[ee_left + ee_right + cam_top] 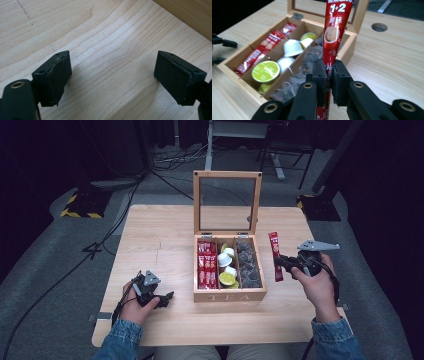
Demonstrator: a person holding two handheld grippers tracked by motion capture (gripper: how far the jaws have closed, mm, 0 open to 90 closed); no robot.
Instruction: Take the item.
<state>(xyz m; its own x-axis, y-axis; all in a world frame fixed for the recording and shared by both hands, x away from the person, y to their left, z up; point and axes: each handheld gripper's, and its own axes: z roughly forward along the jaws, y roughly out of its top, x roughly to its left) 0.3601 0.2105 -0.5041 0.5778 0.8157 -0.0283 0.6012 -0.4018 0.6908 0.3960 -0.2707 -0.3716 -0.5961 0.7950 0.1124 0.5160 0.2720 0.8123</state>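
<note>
Red sachet (pixel 333 37) upright in right-hand jaws

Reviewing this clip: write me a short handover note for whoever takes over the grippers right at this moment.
Right gripper: jaws shut on a red coffee stick, held upright beside the right side of the tea box, clear of the table.
Left gripper: jaws open, nothing between them, low over the table left of the box.
Box: lid up; left compartment holds red sticks, middle one capsules, right one dark clear-wrapped packets.
Done: one stick gripped.
Left: probably lay the stick with the others in the left compartment, then release.
</note>
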